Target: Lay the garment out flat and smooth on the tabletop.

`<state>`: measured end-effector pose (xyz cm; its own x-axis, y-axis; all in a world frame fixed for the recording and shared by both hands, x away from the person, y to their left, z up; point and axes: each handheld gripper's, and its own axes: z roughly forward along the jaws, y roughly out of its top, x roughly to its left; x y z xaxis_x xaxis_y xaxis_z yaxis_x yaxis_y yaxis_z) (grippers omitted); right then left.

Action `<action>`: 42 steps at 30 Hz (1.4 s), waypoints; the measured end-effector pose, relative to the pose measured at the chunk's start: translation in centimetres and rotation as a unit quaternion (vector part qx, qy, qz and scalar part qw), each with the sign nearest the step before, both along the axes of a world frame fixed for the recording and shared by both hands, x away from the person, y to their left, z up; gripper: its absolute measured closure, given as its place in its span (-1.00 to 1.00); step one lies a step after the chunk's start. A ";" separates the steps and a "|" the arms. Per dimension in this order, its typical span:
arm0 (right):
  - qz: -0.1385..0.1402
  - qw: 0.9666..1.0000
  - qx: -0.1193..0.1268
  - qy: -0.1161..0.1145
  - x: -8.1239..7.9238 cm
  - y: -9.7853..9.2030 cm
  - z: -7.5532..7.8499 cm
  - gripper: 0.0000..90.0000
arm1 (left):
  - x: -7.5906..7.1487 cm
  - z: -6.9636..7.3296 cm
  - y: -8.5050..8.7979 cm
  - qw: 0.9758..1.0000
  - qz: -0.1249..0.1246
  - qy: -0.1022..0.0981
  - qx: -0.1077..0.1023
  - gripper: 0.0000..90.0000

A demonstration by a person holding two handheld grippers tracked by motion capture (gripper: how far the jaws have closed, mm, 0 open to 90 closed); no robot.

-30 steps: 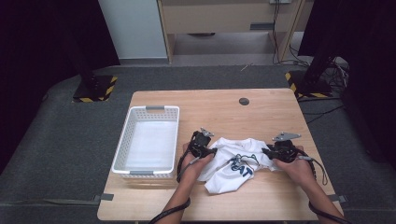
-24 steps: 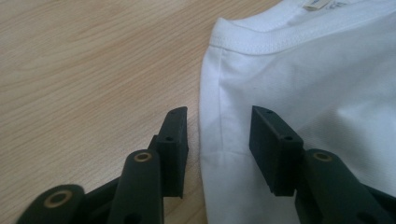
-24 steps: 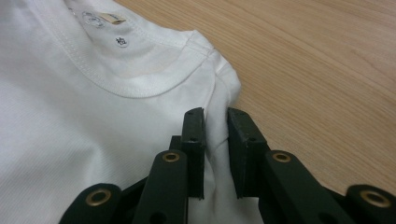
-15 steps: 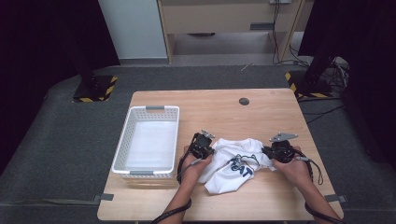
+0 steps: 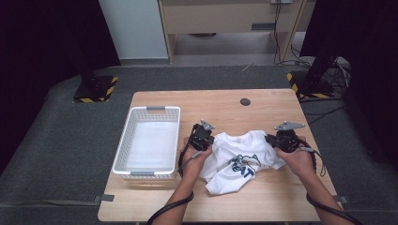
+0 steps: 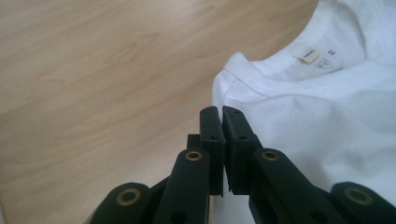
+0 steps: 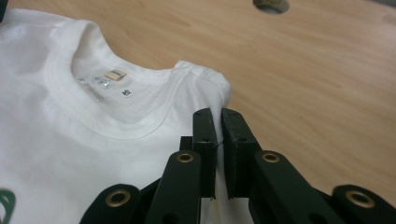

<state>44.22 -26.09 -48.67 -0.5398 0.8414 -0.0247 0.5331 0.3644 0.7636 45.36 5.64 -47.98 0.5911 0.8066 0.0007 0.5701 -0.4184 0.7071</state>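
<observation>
A white T-shirt (image 5: 234, 157) with a dark print lies crumpled on the wooden table (image 5: 263, 206), collar away from the person. My left gripper (image 5: 211, 140) is at its left shoulder. Its jaws have just been closing and now pinch the shoulder edge of the T-shirt (image 6: 327, 116), as the left gripper (image 6: 220, 116) shows in its own view. My right gripper (image 5: 272, 139) holds the other shoulder. In the right gripper view the right gripper (image 7: 218, 119) is shut, with a fold of the T-shirt (image 7: 70, 126) between the pads. The neck label (image 7: 115, 74) faces up.
A white plastic basket (image 5: 162, 109) stands empty on the table's left side, close to the left gripper. A round dark hole (image 5: 245, 101) sits near the table's far edge. Bare wood lies beyond the collar and in front of the shirt.
Both grippers have closed on the shirt's shoulders and risen a little, pulling the collar end up and taut between them.
</observation>
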 end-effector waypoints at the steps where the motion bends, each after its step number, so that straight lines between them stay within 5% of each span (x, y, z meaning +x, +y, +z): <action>1: -0.003 1.000 0.001 -0.003 0.3 0.1 0.4 0.89 | 0.3 0.3 -0.1 1.000 0.002 -0.005 -0.001 0.94; 6: -0.020 1.000 -0.001 -0.011 1.5 0.4 1.2 0.83 | 1.8 1.1 -0.5 1.000 0.009 -0.018 -0.015 0.92; 9: -0.037 0.999 -0.007 -0.007 1.9 0.6 0.9 0.39 | 2.1 1.5 -0.7 0.999 0.032 -0.040 -0.016 0.45; 13: -0.029 0.999 -0.002 -0.017 1.2 0.5 1.2 0.31 | 1.2 2.2 -1.1 0.998 0.020 -0.054 -0.014 0.19; 21: -0.001 1.000 0.008 -0.022 -2.7 0.0 1.5 0.26 | -4.4 1.8 -1.7 0.998 -0.024 -0.049 -0.012 -0.07; 32: 0.016 0.999 0.046 -0.011 -9.2 -1.6 -0.1 0.44 | -12.1 -0.9 0.0 0.997 -0.045 -0.055 -0.012 -0.33; 37: 0.016 1.000 0.025 -0.004 -11.0 -1.5 -1.8 0.41 | -13.7 -2.3 0.3 0.998 -0.054 -0.041 -0.007 -0.33; 42: 0.009 0.999 0.051 0.011 -12.3 -2.0 -2.9 0.37 | -14.2 -2.9 0.5 0.998 -0.062 -0.033 -0.004 -0.28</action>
